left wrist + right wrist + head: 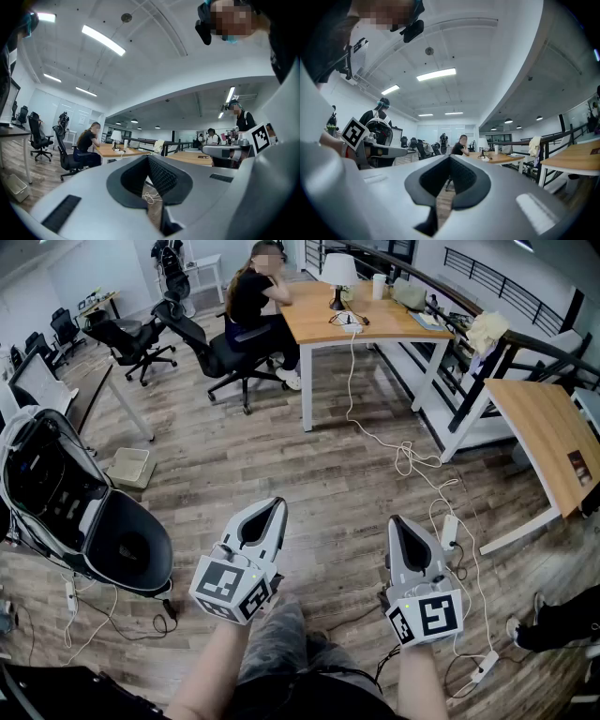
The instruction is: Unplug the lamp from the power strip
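The lamp (337,273), white-shaded on a dark stem, stands on the far wooden desk (394,322). Beside its base lies a white power strip (349,320), and a white cable (375,437) runs from it down across the floor. Both grippers hang low in front of me, several steps from the desk. My left gripper (278,502) has its jaws together with nothing between them, and so does my right gripper (394,519). In the left gripper view the lamp (116,137) shows small beyond the shut tips (149,159). The right gripper view shows the lamp (482,143) past its shut tips (450,158).
A person (253,296) sits at the lamp desk on a black office chair (220,352). A second wooden table (548,442) stands at the right. Two more power strips (450,531) (485,667) and loose cords lie on the floor by my right side. A large black-and-white case (66,512) sits at the left.
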